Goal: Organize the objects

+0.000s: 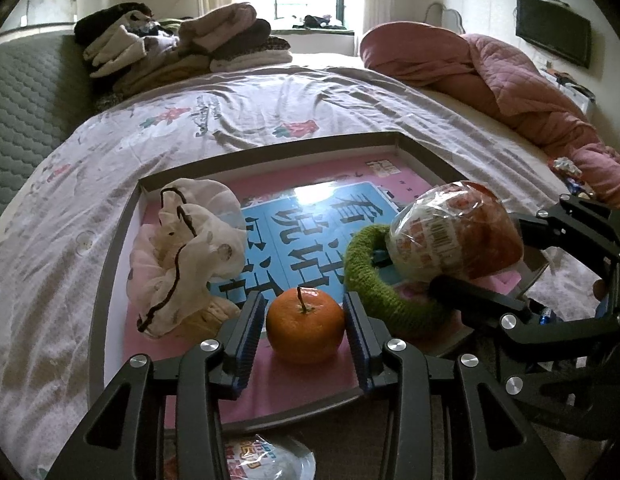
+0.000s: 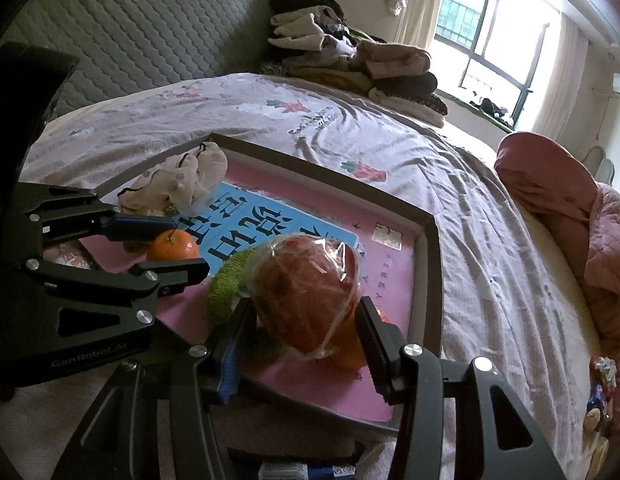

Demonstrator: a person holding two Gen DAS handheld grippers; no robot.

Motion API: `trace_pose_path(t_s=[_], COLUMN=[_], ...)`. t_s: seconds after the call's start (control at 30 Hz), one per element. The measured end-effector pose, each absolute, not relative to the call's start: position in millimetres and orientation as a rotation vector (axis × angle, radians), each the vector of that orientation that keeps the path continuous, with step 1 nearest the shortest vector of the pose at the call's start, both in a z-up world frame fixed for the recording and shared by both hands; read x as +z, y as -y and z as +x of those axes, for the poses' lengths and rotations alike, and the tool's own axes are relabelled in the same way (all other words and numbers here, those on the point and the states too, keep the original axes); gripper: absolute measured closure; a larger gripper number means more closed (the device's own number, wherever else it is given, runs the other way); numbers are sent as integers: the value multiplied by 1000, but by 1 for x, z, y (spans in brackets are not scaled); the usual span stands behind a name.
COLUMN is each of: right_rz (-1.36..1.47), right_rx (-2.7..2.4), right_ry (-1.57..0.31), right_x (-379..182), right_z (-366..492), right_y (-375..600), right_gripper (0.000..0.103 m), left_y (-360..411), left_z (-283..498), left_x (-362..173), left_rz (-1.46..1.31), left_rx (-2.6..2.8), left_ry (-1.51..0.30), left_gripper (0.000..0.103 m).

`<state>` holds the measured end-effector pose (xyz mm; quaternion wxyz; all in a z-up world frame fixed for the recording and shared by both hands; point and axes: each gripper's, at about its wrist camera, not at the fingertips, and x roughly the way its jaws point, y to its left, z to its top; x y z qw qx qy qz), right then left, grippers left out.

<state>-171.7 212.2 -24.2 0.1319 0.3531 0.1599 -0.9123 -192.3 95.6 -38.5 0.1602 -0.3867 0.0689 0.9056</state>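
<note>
The left gripper [image 1: 305, 338] stands in the shallow box [image 1: 109, 264] on the bed [image 1: 269, 112]. Its jaws are on both sides of a tangerine [image 1: 305, 326], which sits on the pink floor of the box; a thin gap shows at each pad, so the fruit looks released and not squeezed. The right gripper [image 2: 299, 344] grasps a plastic-wrapped bun [image 2: 307, 296] and holds it over the near right part of the box, above a green knitted ring [image 2: 225, 284].

The task seems to be about in the middle. Already inside the box are the tangerine, the green ring and a white ruffled cloth [image 1: 181, 256] at the far left corner. The bun is not set down yet. Outside the box some things are waiting: a snack packet [image 1: 265, 460] near the front edge and small wrapped items [image 2: 600, 392] on the bed at the right.
</note>
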Motion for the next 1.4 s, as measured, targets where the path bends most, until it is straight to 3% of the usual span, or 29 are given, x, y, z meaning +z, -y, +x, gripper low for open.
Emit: trace_pose_path(t_s=[0.3,0.9,1.4], right_rz=[1046,1015,998], right_rx=[-2636,-2660,-2664], right_ry=[-423,-379,-320], right_x=[-22,-11,-4], right_z=[-171,-167,-166], right_y=[-216,-223,-226], right_gripper=[46,45,43], left_y=[-99,-96,-87], left_z=[-191,-190,-187], left_x=[-37,-34,-22], left_rz=[-1091,-1079,-1048], left_rx=[2580,2585,2595], left_ry=[-207,-174,-123], left_gripper=[58,56,43])
